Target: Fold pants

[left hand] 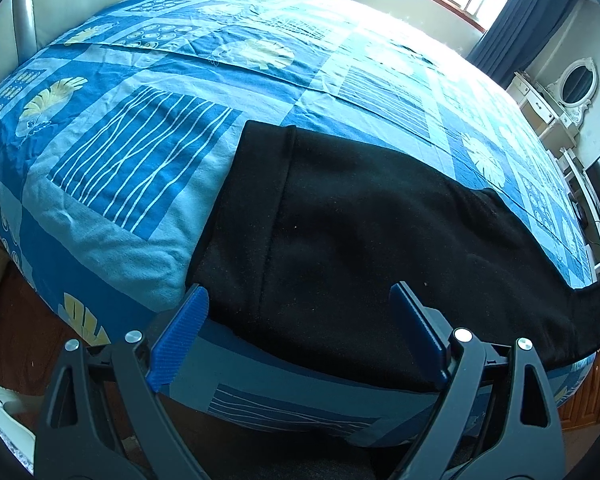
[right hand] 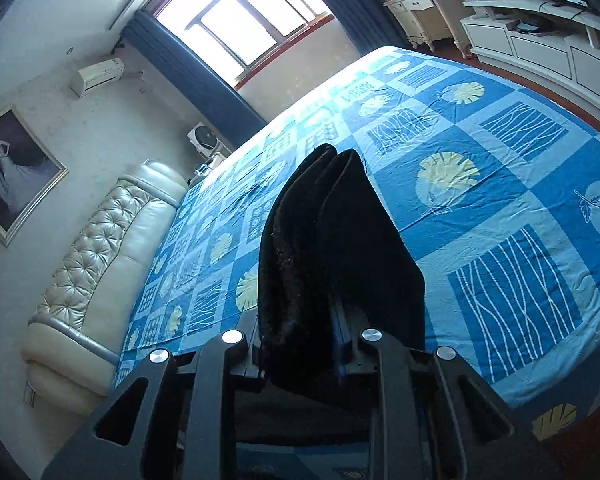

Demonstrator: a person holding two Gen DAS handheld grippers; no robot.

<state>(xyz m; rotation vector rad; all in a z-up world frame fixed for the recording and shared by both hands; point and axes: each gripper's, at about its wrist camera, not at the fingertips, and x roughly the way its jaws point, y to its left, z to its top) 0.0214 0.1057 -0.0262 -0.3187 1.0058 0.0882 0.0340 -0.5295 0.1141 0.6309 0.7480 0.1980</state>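
Observation:
Black pants (left hand: 352,240) lie flat on the blue patterned bed sheet (left hand: 132,152), close to the bed's near edge. A folded edge faces left and the cloth trails off to the right, where it lifts off the bed. My left gripper (left hand: 300,320) hovers over the near edge of the pants, open, with its blue pads (left hand: 180,340) wide apart and nothing pinched. In the right wrist view my right gripper (right hand: 328,320) is shut on a bunched end of the pants (right hand: 332,240). The cloth stands up between the jaws above the bed and hides the fingertips.
A cream tufted headboard (right hand: 100,264) runs along one side of the bed. A window (right hand: 244,16) with dark blue curtains lies beyond the far side. White cabinets (right hand: 540,48) and a dresser (left hand: 540,108) stand past the foot, on a wooden floor (left hand: 24,320).

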